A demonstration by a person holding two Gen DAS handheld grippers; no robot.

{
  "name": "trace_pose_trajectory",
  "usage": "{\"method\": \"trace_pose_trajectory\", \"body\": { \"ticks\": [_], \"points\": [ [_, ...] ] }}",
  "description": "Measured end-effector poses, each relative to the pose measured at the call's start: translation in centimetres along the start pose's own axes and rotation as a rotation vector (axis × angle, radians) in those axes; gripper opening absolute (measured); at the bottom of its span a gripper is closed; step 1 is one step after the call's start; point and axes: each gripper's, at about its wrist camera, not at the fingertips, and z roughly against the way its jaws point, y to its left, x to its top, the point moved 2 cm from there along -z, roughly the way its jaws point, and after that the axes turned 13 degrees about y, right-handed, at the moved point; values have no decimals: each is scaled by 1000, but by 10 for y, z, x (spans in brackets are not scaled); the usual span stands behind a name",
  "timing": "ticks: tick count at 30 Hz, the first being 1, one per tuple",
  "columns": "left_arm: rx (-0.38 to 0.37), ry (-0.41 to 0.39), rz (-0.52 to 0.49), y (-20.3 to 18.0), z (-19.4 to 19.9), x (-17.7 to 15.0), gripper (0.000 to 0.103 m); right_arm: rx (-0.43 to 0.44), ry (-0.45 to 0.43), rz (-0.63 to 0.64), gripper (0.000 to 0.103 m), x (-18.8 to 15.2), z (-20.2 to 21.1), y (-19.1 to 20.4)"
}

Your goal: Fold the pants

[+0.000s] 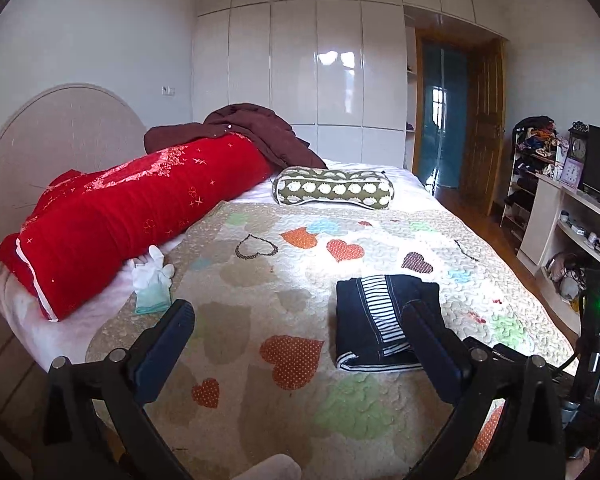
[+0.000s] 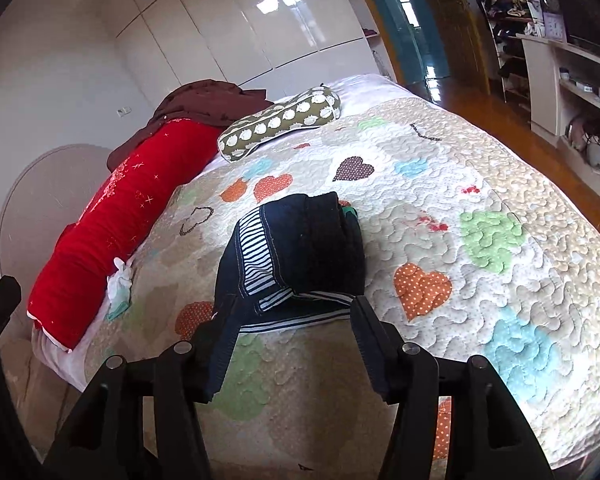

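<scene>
The dark navy pants (image 1: 374, 320) with a striped white band lie folded into a compact bundle on the heart-patterned quilt (image 1: 292, 264). My left gripper (image 1: 298, 312) is open and empty, held above the quilt, its right finger overlapping the bundle's right side. In the right wrist view the pants (image 2: 296, 256) lie just beyond my right gripper (image 2: 292, 306), which is open and empty with its fingertips at the bundle's near edge. The right gripper's body also shows at the right edge of the left wrist view (image 1: 598, 320).
A long red bolster (image 1: 140, 216) with a brown garment (image 1: 256, 132) lies along the headboard side. A green patterned roll pillow (image 1: 334, 190) sits at the far end. White gloves (image 1: 152, 280) lie near the bolster. A TV shelf (image 1: 576, 220) stands to the right.
</scene>
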Motion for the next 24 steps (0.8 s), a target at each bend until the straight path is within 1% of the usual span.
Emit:
{"method": "trace_pose_trajectory", "body": {
  "ticks": [2,4,9,18,24],
  "points": [
    [-19,51,10,1,-11,-3,103,-33,12,5,61,0,-5,-1],
    [-35,94,36,4,-19,-6,103,-41,25,-6,61,-2,-9,-5],
    [-21,147,34,5,-32,-13,103,-65,61,-7,61,-8,-19,-11],
    [-24,153,-4,-3,-33,-17,103,-129,56,48,62,-16,-22,0],
    [-26,169,-16,-7,-37,-19,103,-135,69,55,63,-18,-26,0]
  ]
}}
